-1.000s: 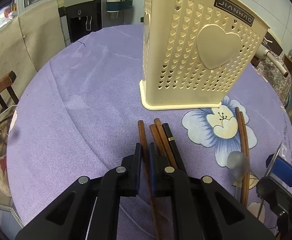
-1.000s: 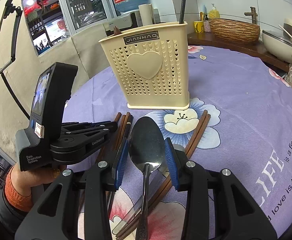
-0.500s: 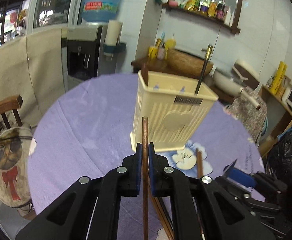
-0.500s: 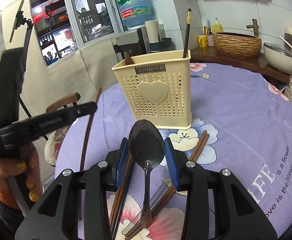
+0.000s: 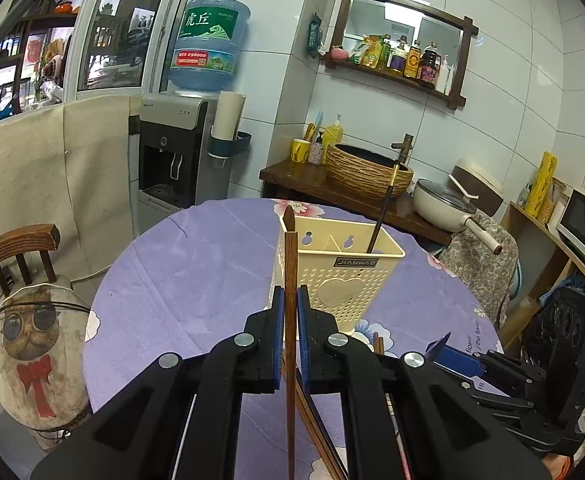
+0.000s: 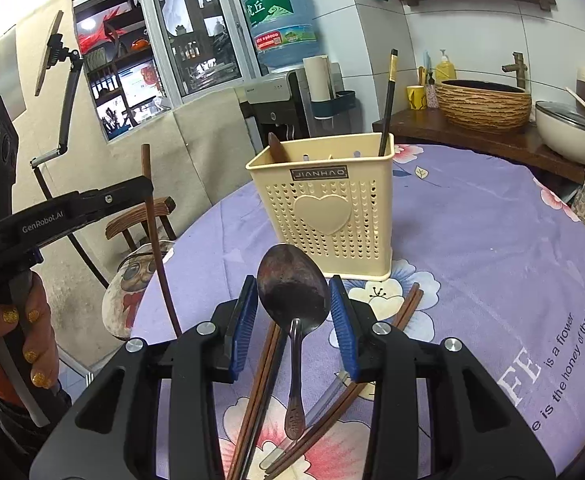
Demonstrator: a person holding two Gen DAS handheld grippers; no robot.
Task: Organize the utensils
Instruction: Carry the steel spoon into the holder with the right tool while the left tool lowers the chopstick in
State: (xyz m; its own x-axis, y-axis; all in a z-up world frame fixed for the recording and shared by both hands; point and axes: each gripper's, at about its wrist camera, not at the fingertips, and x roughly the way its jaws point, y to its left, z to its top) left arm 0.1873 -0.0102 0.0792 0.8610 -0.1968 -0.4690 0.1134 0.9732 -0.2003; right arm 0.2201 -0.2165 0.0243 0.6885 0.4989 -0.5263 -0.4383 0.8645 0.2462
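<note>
The brown wooden chopstick (image 5: 290, 280) stood nearly upright, pinched between the blue pads of the left gripper (image 5: 291, 312), its tip level with the holder's rim in the left view. A second before, it had lain flat on the cloth among the other sticks; now it hung clear of the table, and the view took in the whole room rather than the tabletop. The right gripper (image 6: 292, 312) held the dark, tarnished metal spoon (image 6: 293, 300) by its oval bowl, jaws part-way apart around it, handle hanging down; it had risen slightly. The holder (image 6: 324, 216), a cream plastic box pierced with small hearts and bearing one large raised heart, sat on the purple flowered cloth (image 6: 492, 248). A black chopstick (image 6: 388, 100) with a gold band leaned in its right compartment, and a brown piece poked up at its left. More chopsticks (image 6: 372, 360) lay crossed on the cloth beneath the spoon.
</note>
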